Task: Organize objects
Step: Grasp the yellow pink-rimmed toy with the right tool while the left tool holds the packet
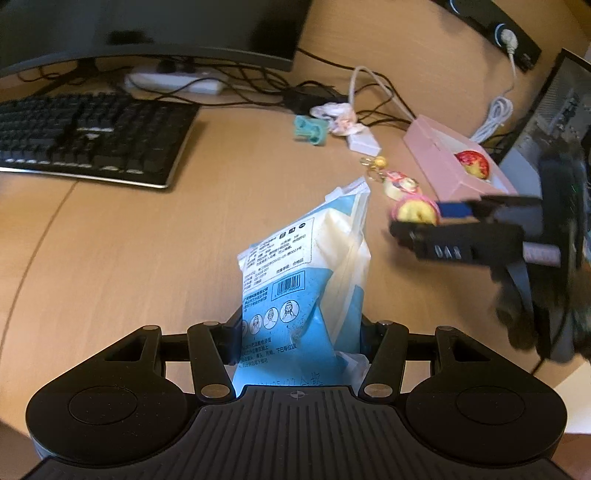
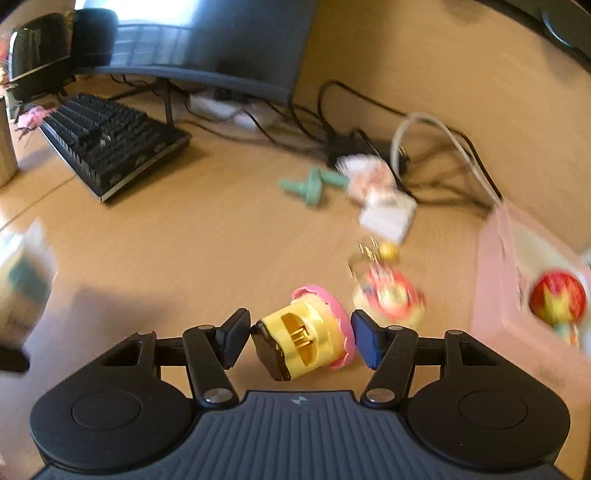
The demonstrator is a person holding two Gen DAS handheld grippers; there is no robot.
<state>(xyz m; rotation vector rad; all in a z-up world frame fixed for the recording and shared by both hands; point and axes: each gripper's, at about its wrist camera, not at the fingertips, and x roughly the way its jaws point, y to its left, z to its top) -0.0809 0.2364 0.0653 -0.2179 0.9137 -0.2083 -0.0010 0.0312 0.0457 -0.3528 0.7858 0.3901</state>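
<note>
Wooden surface, seen along both tools. Ahead and to the left of the left tool lie a black keyboard and, behind it, a dark monitor above a white power strip and tangled black cables; ahead and slightly right lie a teal plastic clip, a crumpled pale wrapper and a small white box. Nearer, a round cartoon-printed charm with a gold ring lies just in front of the right tool, beside an open pink rectangular box holding a red and yellow ball-like toy. Left tool: closed on a blue and white plastic pack of printed sheets, which stands upright between its pads. Right tool: pads gripping a yellow cylindrical toy with a pink frilled rim, tilted on its side between them, nothing standing between it and the pink box at right.
</note>
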